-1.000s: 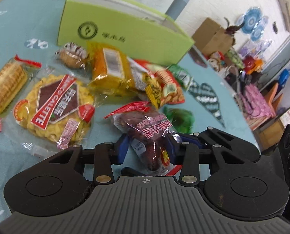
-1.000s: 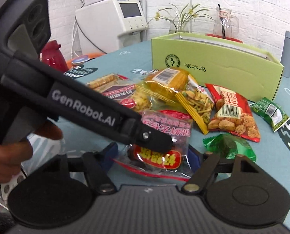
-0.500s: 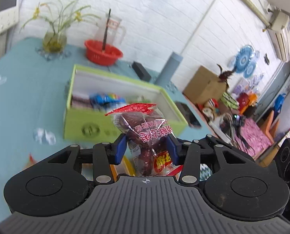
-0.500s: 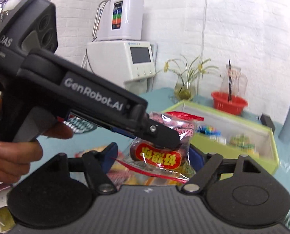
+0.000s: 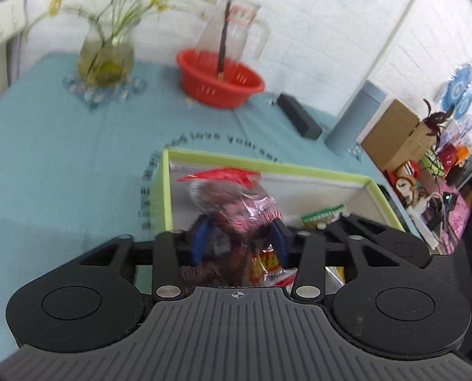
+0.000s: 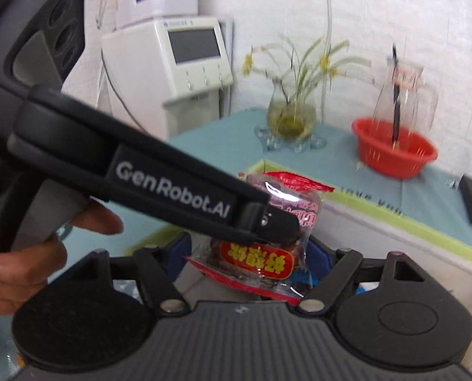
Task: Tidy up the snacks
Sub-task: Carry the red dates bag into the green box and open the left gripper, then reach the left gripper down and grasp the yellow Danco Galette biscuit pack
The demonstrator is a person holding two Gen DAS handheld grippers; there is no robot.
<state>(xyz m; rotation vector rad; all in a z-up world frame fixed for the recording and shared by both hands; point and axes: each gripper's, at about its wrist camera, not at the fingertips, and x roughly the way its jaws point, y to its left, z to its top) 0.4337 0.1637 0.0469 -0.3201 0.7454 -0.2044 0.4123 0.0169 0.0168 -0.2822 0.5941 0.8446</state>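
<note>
My left gripper (image 5: 240, 236) is shut on a clear red-topped packet of dark red dates (image 5: 232, 203) and holds it over the open green box (image 5: 267, 163). A green snack packet (image 5: 323, 216) lies inside the box. In the right wrist view the left gripper (image 6: 267, 222) crosses from the left with the date packet (image 6: 267, 254) in its jaws, above the green box (image 6: 379, 219). My right gripper (image 6: 247, 258) sits wide open around that packet, its blue pads (image 6: 180, 254) apart from it.
A red colander (image 5: 220, 77) with a glass jug, a plant vase (image 5: 105, 57), a black case (image 5: 299, 120) and a grey-blue flask (image 5: 353, 117) stand beyond the box on the teal tablecloth. A white dispenser (image 6: 178, 63) stands at the table's far left.
Both grippers have risen from the snack pile and moved forward with the date packet; it now hangs over the open box instead of in front of it.
</note>
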